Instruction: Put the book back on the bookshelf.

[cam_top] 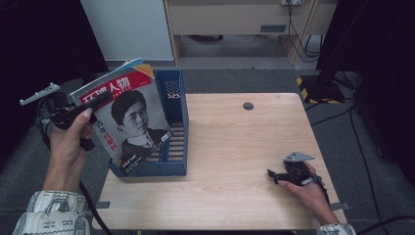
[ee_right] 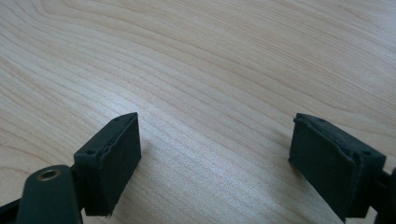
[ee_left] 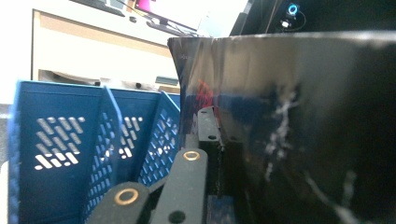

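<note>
My left gripper [cam_top: 95, 103] is clamped on the top left edge of the magazine [cam_top: 129, 120], its jaws pinched together on the cover with no gap I can see. In the left gripper view the glossy dark sheet presses against the pad [ee_left: 208, 135]. I hold the magazine tilted, its lower edge sitting in the front end of the blue file rack [cam_top: 177, 128] at the table's [cam_top: 235, 161] left side. The masthead is large white Chinese characters on red, with a small line of Latin letters beneath that I cannot read, above a black-and-white portrait. My right gripper [cam_top: 272, 176] rests on the table near the right edge, jaws wide apart, holding nothing, pads [ee_right: 112, 161] just above bare wood.
</note>
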{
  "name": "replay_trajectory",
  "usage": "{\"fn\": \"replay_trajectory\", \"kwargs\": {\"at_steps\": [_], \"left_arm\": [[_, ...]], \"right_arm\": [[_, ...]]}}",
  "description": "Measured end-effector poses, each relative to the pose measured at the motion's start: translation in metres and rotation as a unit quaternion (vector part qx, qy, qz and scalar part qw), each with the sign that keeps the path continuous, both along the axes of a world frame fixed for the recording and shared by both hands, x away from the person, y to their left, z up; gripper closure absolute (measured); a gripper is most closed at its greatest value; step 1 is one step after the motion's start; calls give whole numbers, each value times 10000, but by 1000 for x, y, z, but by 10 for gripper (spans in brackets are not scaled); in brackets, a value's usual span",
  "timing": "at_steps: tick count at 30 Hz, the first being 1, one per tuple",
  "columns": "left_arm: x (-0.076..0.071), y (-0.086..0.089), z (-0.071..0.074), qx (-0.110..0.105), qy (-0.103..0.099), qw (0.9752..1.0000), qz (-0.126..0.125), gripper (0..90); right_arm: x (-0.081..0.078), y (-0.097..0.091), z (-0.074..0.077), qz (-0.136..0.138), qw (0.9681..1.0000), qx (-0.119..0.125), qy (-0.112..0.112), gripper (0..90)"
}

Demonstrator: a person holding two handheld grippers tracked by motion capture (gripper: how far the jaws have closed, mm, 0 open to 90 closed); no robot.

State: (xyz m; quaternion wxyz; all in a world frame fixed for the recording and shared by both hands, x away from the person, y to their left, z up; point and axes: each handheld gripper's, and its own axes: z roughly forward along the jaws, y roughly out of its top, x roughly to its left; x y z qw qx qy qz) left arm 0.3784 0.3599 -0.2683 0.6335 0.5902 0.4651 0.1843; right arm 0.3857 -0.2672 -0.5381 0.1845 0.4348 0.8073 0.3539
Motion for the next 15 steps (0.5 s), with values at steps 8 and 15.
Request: {"fn": "replay_trajectory", "kwargs": {"at_steps": [8,15], "left_arm": [[-5,14,-2,-8,14,9999,139,865],[-10,23,0,24,-3,9998,204,865]], "right_arm": [[0,0,0,-4,10000,1,2,167],[0,0,0,-2,10000,0,1,167]]}}
